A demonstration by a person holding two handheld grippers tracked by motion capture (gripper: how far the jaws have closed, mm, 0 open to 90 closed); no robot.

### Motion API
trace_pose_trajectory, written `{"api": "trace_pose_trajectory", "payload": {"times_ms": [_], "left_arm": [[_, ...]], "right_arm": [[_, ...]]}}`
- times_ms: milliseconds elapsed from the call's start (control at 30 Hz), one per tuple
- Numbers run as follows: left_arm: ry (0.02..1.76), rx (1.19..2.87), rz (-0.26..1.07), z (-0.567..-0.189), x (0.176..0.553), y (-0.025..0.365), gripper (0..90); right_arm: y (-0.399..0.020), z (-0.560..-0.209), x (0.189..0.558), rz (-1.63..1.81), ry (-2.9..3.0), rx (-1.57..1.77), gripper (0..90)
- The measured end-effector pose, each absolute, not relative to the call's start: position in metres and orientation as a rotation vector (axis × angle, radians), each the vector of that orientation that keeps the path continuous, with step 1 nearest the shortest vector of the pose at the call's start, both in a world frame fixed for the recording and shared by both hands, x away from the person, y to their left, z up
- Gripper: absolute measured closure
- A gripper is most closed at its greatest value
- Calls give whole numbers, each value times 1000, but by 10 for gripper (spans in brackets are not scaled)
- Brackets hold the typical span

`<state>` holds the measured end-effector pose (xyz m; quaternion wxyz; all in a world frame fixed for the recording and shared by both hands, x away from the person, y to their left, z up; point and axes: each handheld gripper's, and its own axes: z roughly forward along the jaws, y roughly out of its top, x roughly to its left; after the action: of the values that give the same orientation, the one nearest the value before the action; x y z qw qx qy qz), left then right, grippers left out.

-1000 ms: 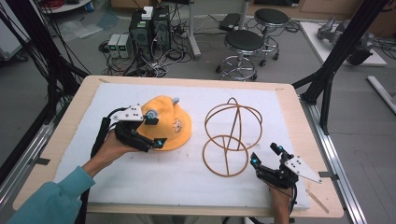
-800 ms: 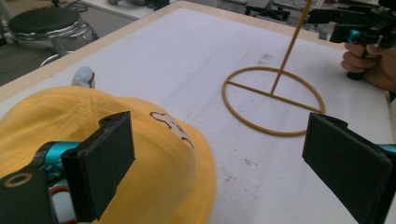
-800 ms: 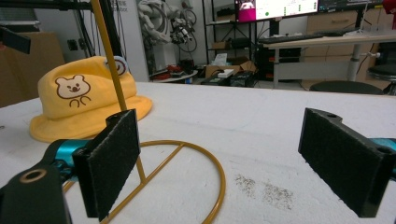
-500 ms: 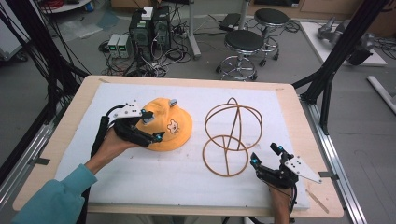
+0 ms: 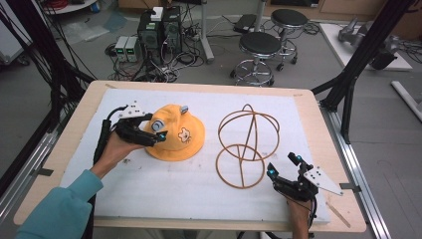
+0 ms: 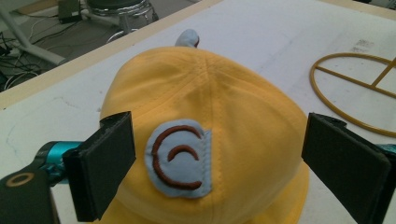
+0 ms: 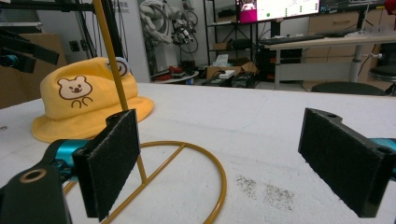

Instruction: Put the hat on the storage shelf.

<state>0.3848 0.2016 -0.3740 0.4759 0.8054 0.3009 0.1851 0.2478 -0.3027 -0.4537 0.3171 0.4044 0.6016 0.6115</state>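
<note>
The yellow hat [image 5: 176, 141] sits crown-up on the white mat [image 5: 164, 194], left of the wire stand [image 5: 247, 144]. The left gripper [image 6: 217, 163] has just been opening its jaws, which straddle the crown's blue ear patch [image 6: 180, 158] without pressing. The right gripper [image 7: 219, 168], jaws wide and empty, sees the hat's bear face [image 7: 72, 89].

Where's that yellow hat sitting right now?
In the high view the yellow hat lies on the white mat, left of centre, beside the wire hat stand. The left gripper hovers at its crown, fingers open around the blue ear patch.
</note>
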Motion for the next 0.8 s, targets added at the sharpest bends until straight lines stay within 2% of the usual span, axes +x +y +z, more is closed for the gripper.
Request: {"api": "trace_pose_trajectory", "payload": {"times_ms": [400,600,800], "left_arm": [[775,2018,403,-393,402,208,96],[798,2046,433,-398,405,204,96],[846,2067,369,-405,409,201,118]], "right_arm": [[-303,-454,248,1611,1586,1064,115],[-303,-454,248,1615,1586,1069,115],[-303,-454,248,1617,1580,1063,115]]}}
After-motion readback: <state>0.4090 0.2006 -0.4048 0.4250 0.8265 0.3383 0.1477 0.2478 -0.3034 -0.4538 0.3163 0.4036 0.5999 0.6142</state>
